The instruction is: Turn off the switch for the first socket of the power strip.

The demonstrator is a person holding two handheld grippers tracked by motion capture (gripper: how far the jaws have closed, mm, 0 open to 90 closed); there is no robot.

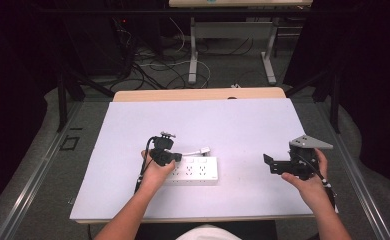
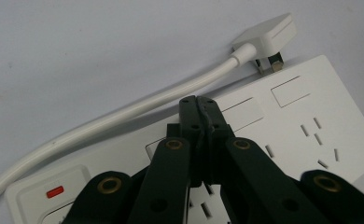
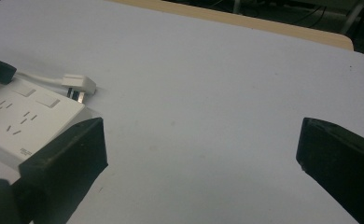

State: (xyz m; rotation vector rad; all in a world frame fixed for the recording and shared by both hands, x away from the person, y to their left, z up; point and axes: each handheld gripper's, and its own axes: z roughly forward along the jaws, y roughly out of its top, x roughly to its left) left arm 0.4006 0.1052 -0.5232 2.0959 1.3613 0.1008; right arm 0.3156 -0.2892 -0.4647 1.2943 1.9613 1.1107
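Left gripper (image 2: 199, 100): black jaws pressed tight together, nothing between them, tips down over the strip.
White plastic power strip (image 1: 195, 170): flat on the white table sheet (image 1: 233, 125), near end hidden under the left hand (image 1: 155, 172).
Right gripper (image 3: 201, 154): jaws spread wide, empty, well apart from the strip.
White plug (image 2: 266, 37): lies just behind the strip, prongs partly hidden.

The power strip (image 2: 283, 126) runs off the frame's edge, partly hidden behind the left tool (image 2: 199, 105).

The power strip (image 1: 193, 171) lies on the table (image 1: 243, 125), its plug (image 1: 204, 149) just behind it, right tongs (image 1: 268, 164) well apart.
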